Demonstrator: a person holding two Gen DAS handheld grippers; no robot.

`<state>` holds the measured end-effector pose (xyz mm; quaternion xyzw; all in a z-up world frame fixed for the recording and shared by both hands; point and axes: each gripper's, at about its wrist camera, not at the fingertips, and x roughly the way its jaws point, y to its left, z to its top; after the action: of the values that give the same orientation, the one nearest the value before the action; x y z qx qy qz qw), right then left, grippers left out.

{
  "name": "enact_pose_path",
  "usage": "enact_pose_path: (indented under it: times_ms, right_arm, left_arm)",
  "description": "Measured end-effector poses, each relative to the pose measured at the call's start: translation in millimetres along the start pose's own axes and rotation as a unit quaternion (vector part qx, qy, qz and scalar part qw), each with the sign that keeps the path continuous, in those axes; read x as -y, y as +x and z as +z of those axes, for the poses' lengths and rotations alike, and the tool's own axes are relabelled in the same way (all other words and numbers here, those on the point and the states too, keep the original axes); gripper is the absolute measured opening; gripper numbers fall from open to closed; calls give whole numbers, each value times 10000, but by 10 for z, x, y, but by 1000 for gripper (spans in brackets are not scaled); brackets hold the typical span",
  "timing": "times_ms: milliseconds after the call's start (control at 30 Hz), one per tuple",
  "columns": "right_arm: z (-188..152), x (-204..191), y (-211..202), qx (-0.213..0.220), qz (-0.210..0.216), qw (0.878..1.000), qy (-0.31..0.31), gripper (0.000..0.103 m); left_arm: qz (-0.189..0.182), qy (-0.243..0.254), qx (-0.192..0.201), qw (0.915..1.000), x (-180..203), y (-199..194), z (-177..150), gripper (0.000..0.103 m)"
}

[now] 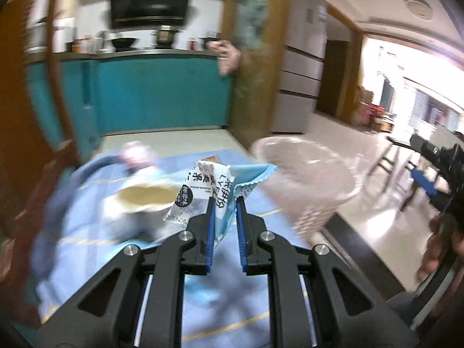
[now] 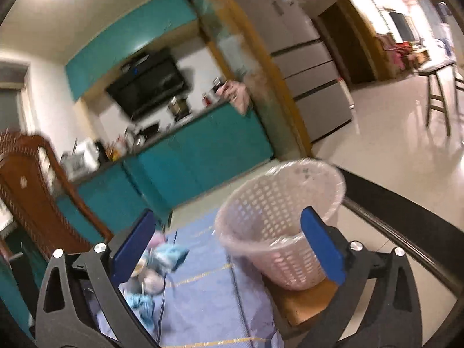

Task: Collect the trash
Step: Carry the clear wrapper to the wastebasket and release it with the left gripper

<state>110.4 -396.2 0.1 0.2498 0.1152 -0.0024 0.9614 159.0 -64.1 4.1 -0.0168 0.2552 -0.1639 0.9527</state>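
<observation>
Plastic wrapper (image 1: 200, 191): we hold it aloft in the left tool (image 1: 224, 217), against the left pad; pads narrowly apart, grip looks loose.
Basket (image 1: 307, 179): pink, lined, at 2 o'clock of the left tool, on the table (image 1: 95, 232).
Right tool (image 2: 229, 240): spread wide, empty.
Risk: we judge the wrapper may slip before reaching the basket; remaining trash (image 2: 162, 264) stays uncollected.

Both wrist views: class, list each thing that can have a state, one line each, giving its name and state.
Left claw: partly closed, snack wrapper between its fingers.
Right claw: open, empty.
Laundry-style basket: upright, lined with a clear bag.
Blue tablecloth: spread, littered with trash.
</observation>
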Motion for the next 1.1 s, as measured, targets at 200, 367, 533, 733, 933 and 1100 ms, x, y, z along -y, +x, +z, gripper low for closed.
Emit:
enact_pose_path:
  times_ms: [200,367,533,733,933,1100]
  right_arm:
    - [35,134,-1,116,-156,9993,324,98]
    - [40,104,34,43,-56,9998,179,98]
    - [-22,-1,139,-247,72,9997,-42,98]
    - [-179,-297,260,-749,315,9948,-607,98]
    - [-415,-705,336,-1321,693,9797,-1338,98]
    - [-578,-905,377,-1632,854,9676,-1729,98]
  left_arm:
    - [-977,303,141,9947,826,767,835,30]
    - [-503,139,-173,9985,955,1249,924,97]
    - [-168,96,-116,9997,555,758,541,98]
    - [618,-66,167,9979,-108,-170,-23,100]
    - [1214,-43,152,9925,-473,-576,-364,100]
    - [1097,-272,-31,9936,-577,-569,-473,100]
